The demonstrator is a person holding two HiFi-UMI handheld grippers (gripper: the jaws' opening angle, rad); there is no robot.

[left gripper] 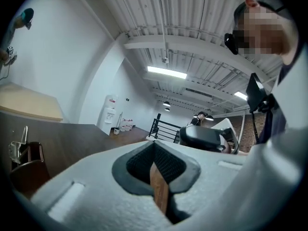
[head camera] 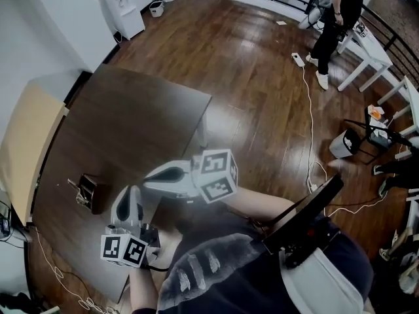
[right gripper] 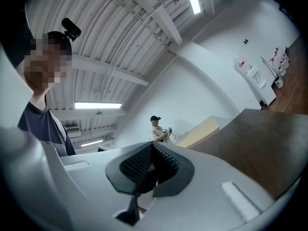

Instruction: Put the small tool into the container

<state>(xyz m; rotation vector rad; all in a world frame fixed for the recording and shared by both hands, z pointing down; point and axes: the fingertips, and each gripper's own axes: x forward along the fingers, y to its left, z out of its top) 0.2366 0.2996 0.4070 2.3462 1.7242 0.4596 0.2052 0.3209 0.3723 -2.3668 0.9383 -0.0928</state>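
judging by the small tool [left gripper: 18,146], apparently lodged in the container [left gripper: 26,170] low left of the left jaws on the counter [left gripper: 72,138], left gripper [left gripper: 154,148] and right gripper [right gripper: 152,148], both closed on nothing, should steer clear and nudge nothing.

Container [left gripper: 24,165]: left of the left gripper's [left gripper: 155,153] jaws, cut by the dark rim.
Small tool [left gripper: 18,146]: metal bit in it, kind too small to tell.
Far person [right gripper: 157,129]: past the right gripper's [right gripper: 153,150] jaws, handheld item unclear.
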